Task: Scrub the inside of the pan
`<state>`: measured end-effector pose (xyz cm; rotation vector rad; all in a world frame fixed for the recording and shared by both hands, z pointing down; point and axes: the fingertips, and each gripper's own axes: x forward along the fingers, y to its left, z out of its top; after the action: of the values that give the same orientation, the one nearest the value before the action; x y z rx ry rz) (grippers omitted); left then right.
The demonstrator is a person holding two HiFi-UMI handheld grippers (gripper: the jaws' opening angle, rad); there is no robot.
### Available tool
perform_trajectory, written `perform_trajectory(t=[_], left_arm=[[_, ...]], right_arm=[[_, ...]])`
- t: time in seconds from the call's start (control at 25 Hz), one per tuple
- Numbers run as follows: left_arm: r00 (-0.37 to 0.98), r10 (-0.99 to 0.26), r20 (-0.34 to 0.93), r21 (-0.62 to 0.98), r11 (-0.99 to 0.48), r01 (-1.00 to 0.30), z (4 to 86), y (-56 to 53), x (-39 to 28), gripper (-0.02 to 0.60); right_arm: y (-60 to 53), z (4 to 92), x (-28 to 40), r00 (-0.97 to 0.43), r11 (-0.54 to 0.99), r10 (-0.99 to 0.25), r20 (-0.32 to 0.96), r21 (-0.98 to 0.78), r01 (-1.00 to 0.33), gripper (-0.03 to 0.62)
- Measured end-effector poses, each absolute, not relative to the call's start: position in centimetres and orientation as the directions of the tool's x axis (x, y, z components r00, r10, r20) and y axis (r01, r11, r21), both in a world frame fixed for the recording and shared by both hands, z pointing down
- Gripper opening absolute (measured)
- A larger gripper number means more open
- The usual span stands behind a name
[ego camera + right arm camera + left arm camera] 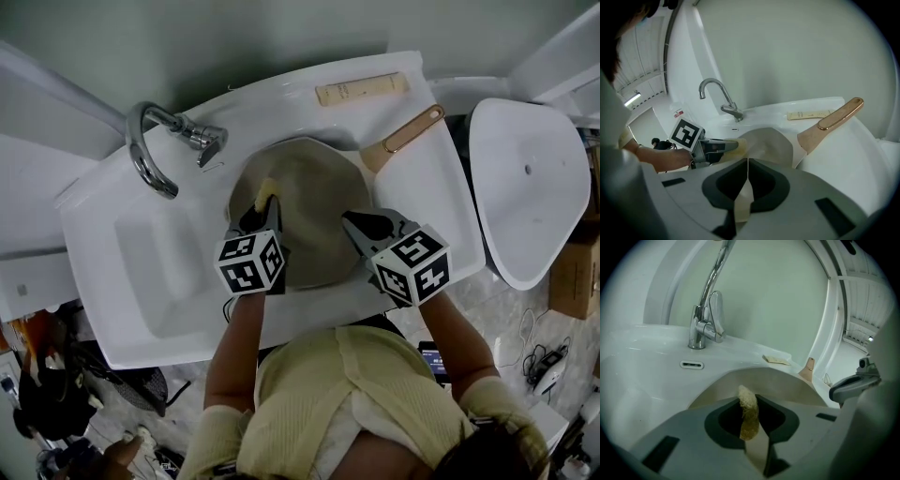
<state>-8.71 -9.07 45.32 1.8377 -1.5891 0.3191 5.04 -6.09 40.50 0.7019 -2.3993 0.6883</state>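
Note:
A beige pan (314, 178) lies in the white sink (141, 281), its tan handle (408, 136) pointing to the back right. My left gripper (267, 211) is shut on a yellow sponge (265, 194), which sits against the pan's inner left side. In the left gripper view the sponge (747, 411) stands up between the jaws, with the pan (764, 380) just beyond. My right gripper (352, 222) is shut on the pan's near right rim. In the right gripper view, a thin beige strip of pan wall (743, 194) runs between its closed jaws.
A chrome faucet (155, 150) stands at the sink's back left. A flat beige packet (361, 89) lies on the back ledge. To the right are a white oval fixture (530, 187) and a cardboard box (572, 272). The person's torso is close to the sink's front edge.

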Motion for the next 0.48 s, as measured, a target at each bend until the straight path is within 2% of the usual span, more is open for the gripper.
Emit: perform_trajectory(t=[0.48], left_arm=[[0.141,-0.793,0.593,0.285,0.043,-0.958,47.0,-12.3,-8.9,0.112]], right_arm=[[-8.2,41.0,4.7,-0.731,0.732,-0.332,0.596,-0.326,-0.598,0.029]])
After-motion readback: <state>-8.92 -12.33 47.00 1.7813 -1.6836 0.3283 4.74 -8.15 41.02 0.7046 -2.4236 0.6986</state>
